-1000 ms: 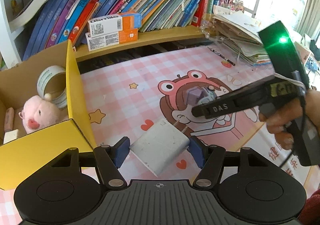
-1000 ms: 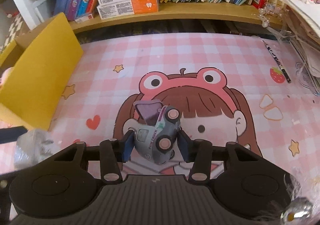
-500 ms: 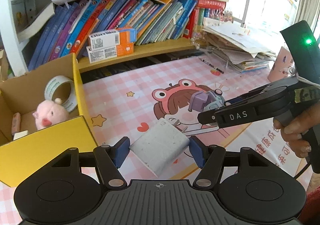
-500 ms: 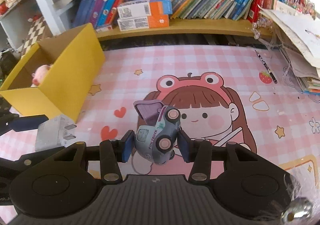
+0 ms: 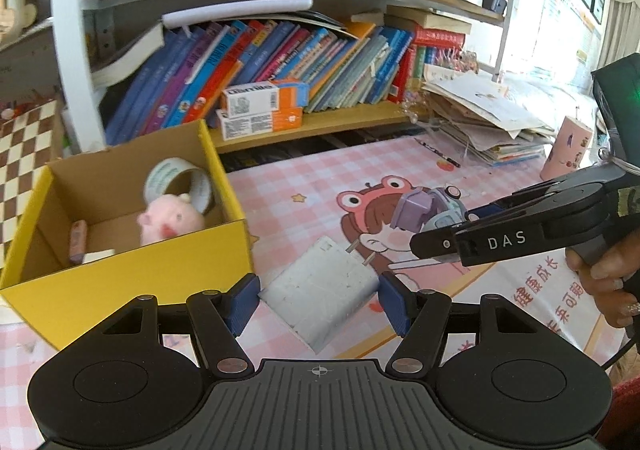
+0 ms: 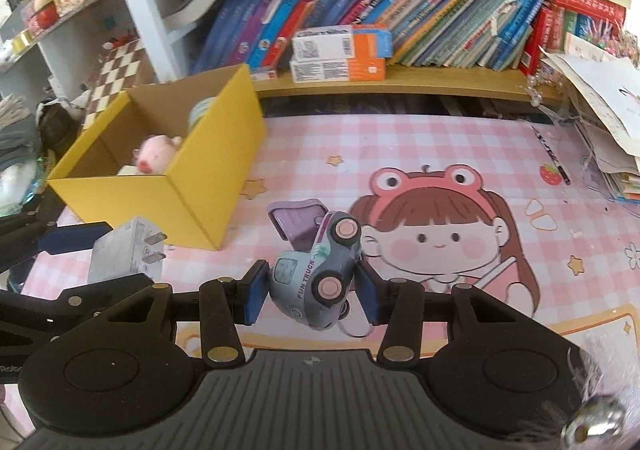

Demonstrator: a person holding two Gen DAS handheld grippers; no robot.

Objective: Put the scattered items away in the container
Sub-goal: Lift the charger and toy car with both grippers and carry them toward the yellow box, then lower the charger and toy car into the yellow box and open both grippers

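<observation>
The left gripper [image 5: 318, 300] has its blue pads pressed against both sides of a white charger [image 5: 320, 290], prongs pointing away from the camera, holding it clear of the pink checked mat [image 5: 304, 177]. The right gripper [image 6: 310, 292] is clamped the same way on a grey toy truck [image 6: 316, 274], which hangs tilted on its side with pink wheels facing up and its purple tipper [image 6: 294, 219] swung open. Both loads sit higher above the mat than a second ago, when they were just off the cartoon girl's face; far more of the bookshelf [image 5: 280, 61] and the room above it now shows. The yellow box [image 5: 120, 278] has also come nearer to the left gripper, its front wall just ahead and to the left of the charger, and from the right wrist view its open top is now visible where earlier only the outer wall showed. Inside the box [image 6: 208, 153] lie a pink plush pig [image 5: 170, 219], a roll of tape [image 5: 178, 183] leaning against the right wall behind it, a small pinkish bar [image 5: 78, 242] by the left wall, and a white scrap [image 5: 98, 256] near the front. The truck hangs to the right of the box, well short of its opening.
</observation>
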